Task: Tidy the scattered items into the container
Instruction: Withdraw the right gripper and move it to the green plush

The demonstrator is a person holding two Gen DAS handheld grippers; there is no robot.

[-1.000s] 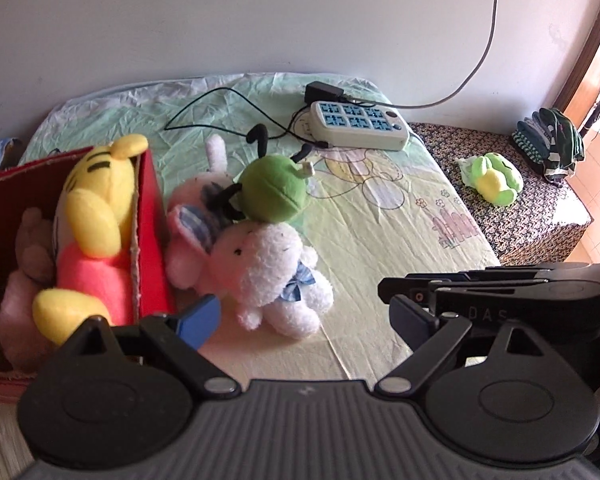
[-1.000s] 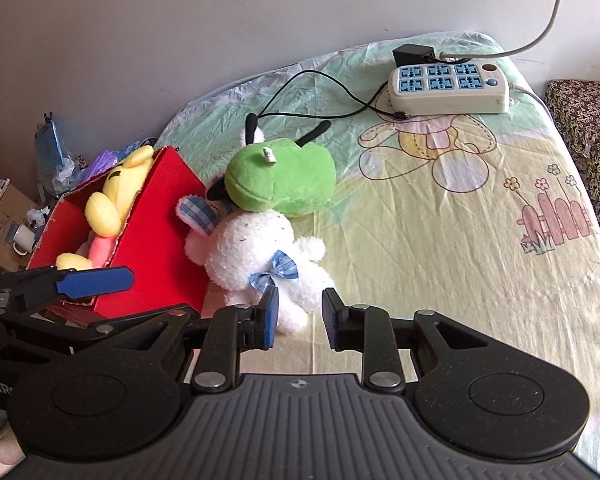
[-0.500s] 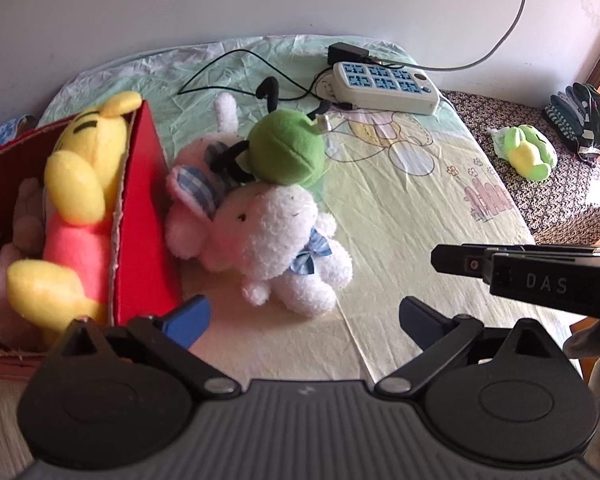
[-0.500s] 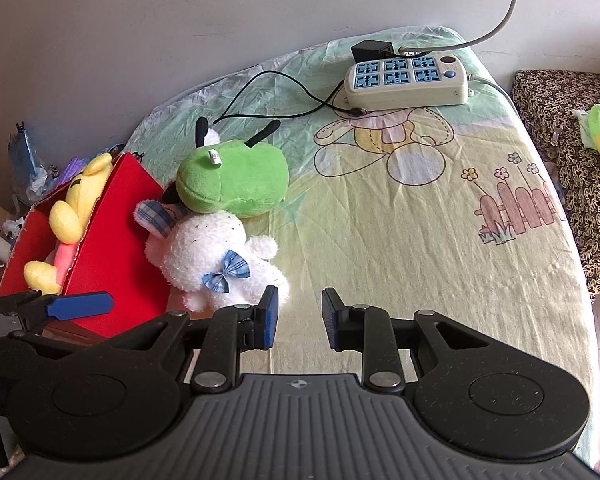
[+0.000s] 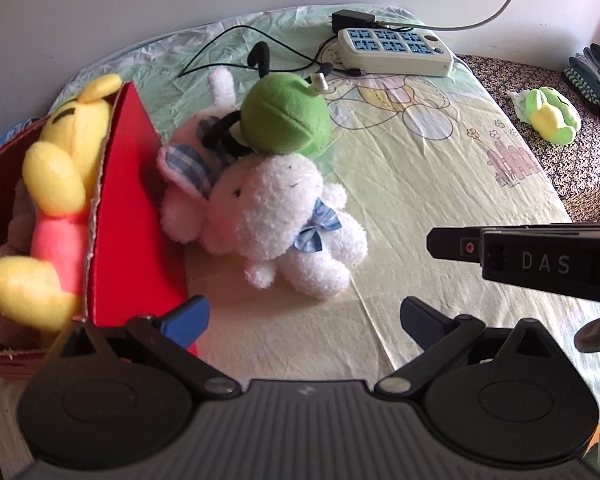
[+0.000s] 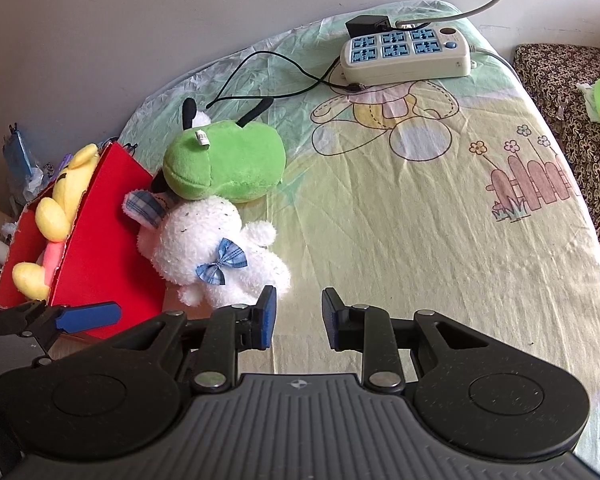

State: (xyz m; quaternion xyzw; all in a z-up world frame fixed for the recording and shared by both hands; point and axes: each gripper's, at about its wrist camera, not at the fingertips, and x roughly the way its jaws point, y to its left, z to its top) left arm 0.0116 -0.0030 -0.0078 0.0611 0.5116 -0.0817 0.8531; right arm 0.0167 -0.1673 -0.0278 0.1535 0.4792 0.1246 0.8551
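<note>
The red box [image 5: 136, 216] stood at the left edge of the bed [image 6: 420, 216], and a yellow bear [image 5: 56, 208] already lay inside it with a brownish soft toy partly hidden beneath, so the tidying looked partly done. Three soft toys were still out on the sheet, heaped together against the box's outer wall: a white bunny [image 6: 216, 252] with a blue bow nearest the front edge, a green toy [image 6: 224, 160] resting on top of it, and a pink toy [image 5: 188, 184] wedged between them and the box. Another small green toy [image 5: 552, 116] lay well apart on the patterned cover to the right.

The left gripper [image 5: 304, 320] had just been opening; its jaws stood wide with nothing between them, aimed toward the white bunny. The right gripper [image 6: 298, 320] had its fingers drawn close but not meeting, empty, just beside the bunny's foot. By my reckoning at least three toys, perhaps four, remained.
</note>
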